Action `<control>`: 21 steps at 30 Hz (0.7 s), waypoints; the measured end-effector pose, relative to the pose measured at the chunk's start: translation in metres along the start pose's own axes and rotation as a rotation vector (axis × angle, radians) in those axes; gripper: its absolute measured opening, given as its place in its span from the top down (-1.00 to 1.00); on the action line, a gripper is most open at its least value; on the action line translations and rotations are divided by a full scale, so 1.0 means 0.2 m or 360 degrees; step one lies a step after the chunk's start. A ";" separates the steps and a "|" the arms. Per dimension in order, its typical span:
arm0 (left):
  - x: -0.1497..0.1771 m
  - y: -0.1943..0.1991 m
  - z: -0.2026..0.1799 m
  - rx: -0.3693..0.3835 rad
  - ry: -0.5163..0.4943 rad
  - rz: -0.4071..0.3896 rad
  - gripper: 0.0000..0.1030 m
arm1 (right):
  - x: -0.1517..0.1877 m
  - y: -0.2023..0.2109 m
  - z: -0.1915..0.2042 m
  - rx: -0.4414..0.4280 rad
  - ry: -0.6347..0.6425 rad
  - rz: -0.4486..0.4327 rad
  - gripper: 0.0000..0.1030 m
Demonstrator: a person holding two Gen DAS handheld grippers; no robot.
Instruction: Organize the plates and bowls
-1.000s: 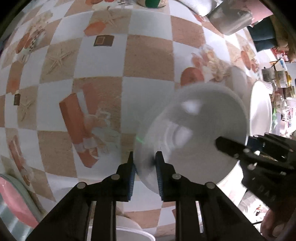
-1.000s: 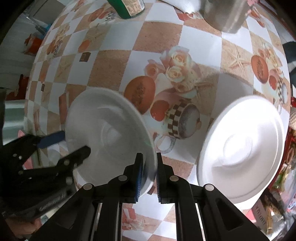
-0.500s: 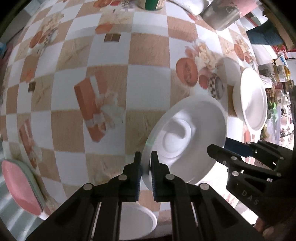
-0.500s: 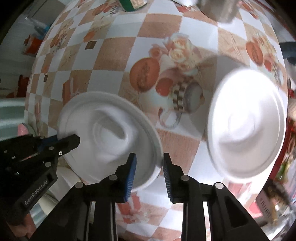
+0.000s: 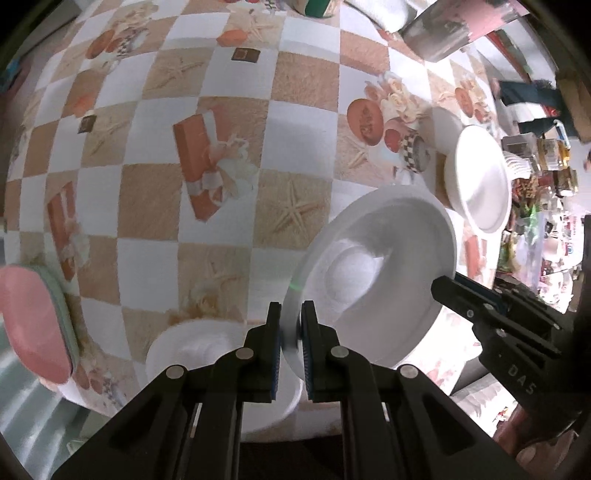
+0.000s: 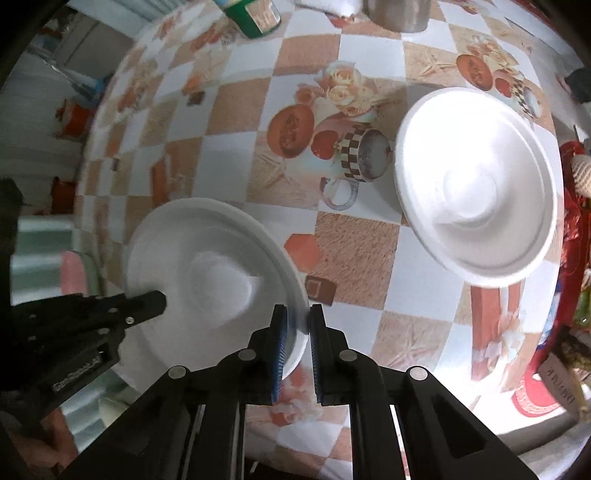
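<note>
A white plate hangs tilted above the checkered tablecloth, carried between both grippers. My left gripper is shut on its left rim. My right gripper has the opposite rim between its pads, and its jaws are closing on it. In the right wrist view the same plate shows its underside, with the left gripper at its far edge. A second white plate lies upside down on the table to the right. A white bowl rests near the table's front edge, below my left gripper.
A metal pot and a green can stand at the table's far side. A pink and teal object sits by the left edge. Cluttered shelves lie past the right side. A hand holds the right gripper.
The plate has risen with both grippers. The right gripper opened for a moment and closed again on the rim. The white bowl has come into the left wrist view.
</note>
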State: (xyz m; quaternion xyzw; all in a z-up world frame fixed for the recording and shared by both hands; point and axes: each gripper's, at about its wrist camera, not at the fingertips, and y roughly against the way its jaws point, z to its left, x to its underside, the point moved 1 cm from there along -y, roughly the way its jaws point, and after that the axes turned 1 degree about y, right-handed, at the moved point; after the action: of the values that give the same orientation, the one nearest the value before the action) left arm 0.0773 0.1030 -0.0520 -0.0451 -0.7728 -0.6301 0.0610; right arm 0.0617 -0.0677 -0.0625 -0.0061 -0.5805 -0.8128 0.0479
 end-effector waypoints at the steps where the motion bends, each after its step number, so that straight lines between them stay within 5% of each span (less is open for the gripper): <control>1: 0.02 0.03 0.00 0.0005 -0.0007 -0.0009 0.79 | 0.02 0.04 -0.01 -0.0017 0.0001 -0.0016 0.73; 9: 0.24 0.11 0.02 -0.0009 -0.0151 0.0017 0.75 | 0.22 0.19 0.14 -0.0072 -0.0004 -0.0093 0.73; 18: 0.49 0.14 0.21 -0.0192 -0.0321 -0.0024 0.63 | 0.41 0.21 0.40 0.0067 0.0056 -0.0009 0.73; 21: 0.52 0.15 0.32 -0.0156 -0.0268 -0.0018 0.63 | 0.44 0.17 0.55 0.0119 0.0135 0.0011 0.73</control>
State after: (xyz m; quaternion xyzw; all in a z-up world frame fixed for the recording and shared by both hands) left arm -0.0236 0.1716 -0.0191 -0.0963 -0.7436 -0.6615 -0.0100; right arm -0.0287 0.0189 0.0111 0.0282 -0.6080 -0.7898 0.0754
